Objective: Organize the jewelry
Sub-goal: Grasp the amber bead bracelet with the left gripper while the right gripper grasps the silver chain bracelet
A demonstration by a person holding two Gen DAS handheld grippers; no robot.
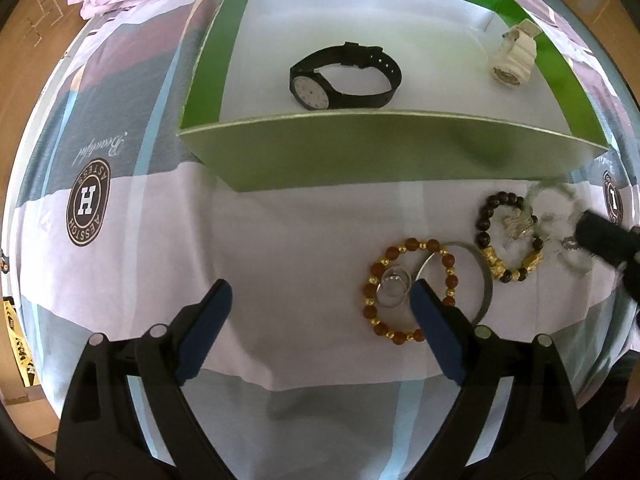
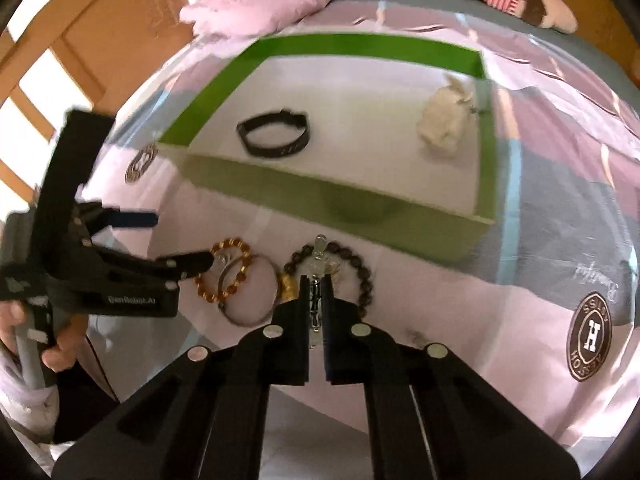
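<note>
Right gripper (image 2: 316, 280) clamped on thin silvery chain piece (image 2: 316, 304), probably for green cardboard tray (image 2: 400, 216) at 12 o'clock. Left gripper (image 1: 320, 292) spread wide, beside amber-and-gold bead bracelet (image 1: 408, 292).

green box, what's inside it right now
Inside the green box lie a black watch near the middle and a white watch by the far right corner. The front wall hides the nearest strip of the floor, so nothing can be said of that part.

left wrist: low over bed (image 1: 280, 240), facing box (image 1: 360, 148), close | right wrist: same facing, from right | shared: box, bracelets (image 1: 408, 292)
</note>
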